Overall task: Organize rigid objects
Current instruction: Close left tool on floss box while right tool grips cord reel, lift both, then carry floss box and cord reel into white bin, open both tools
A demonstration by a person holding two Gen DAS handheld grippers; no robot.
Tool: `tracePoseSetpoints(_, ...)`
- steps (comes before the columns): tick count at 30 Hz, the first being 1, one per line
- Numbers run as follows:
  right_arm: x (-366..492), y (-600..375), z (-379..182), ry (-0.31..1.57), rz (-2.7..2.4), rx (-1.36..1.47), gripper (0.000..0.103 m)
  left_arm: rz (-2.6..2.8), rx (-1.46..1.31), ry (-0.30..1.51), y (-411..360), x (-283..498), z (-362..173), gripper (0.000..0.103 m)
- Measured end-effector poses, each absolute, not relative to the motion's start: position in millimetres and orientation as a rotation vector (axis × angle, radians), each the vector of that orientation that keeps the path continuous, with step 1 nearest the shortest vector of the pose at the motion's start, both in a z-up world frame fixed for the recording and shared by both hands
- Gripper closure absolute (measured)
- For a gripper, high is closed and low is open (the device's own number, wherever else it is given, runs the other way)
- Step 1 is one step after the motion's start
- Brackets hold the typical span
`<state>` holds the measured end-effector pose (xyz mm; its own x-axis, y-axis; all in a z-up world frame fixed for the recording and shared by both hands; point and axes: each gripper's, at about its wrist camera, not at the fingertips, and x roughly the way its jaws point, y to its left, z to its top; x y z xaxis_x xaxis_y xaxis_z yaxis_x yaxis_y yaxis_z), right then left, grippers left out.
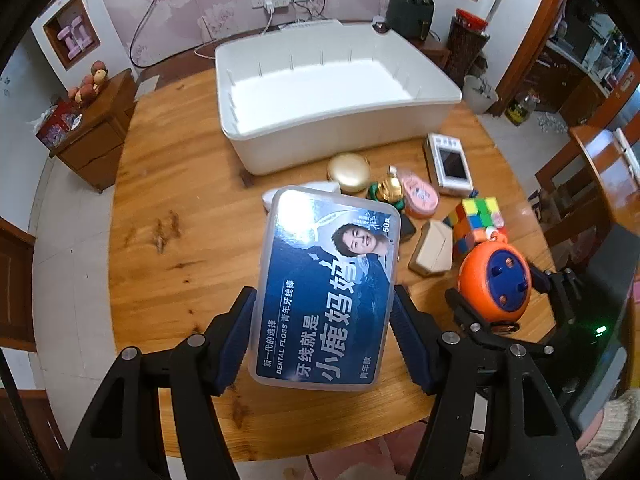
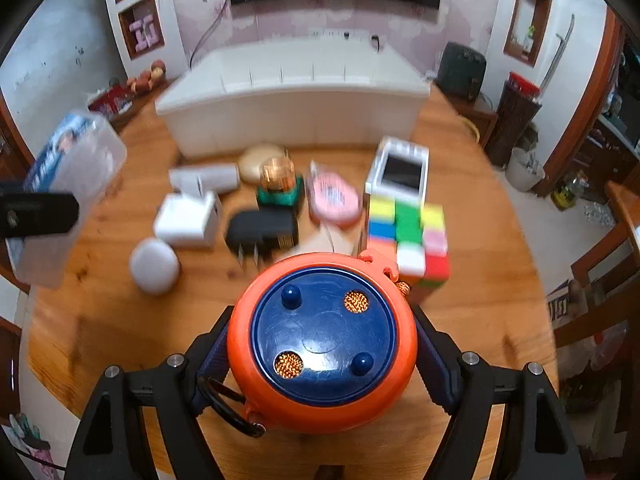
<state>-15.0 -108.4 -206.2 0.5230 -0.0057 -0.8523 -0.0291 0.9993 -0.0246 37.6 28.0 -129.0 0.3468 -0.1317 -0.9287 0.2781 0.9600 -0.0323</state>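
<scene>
So far you are only starting: the white bin is sitting bare. Your left tool is clamping the floss box, your right tool the orange disc, both above the tabletop; the cube and the others are waiting.

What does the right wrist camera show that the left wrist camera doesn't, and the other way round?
Right wrist only: the white round object, the white adapter and the black plug.

Left wrist only: the inside of the white bin, nothing visible in it.

Both: the dental floss box clamped in the left gripper, the orange and blue round case clamped in the right gripper, and the colour cube.
</scene>
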Motion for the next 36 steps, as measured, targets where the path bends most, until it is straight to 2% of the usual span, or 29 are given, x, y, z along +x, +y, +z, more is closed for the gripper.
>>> tracePoseSetpoints(15,61,-92,-42,0.866,0.073,-0.032,0.022,-0.277,0.085,1.009,54,107,-25,0.034)
tracePoseSetpoints(23,163,-84,16,0.844,0.036,-0.069,0.022,-0.240,0.055,0.964,58,185,0,0.034)
tracePoseSetpoints(28,236,-81,19,0.849,0.007,-0.156,0.022,-0.180,0.012,0.940,51,231,-8,0.034)
tracePoseSetpoints(36,335,-95,-53,0.924,0.052,-0.200,0.022,-0.057,-0.024,1.011,32,300,-75,0.034)
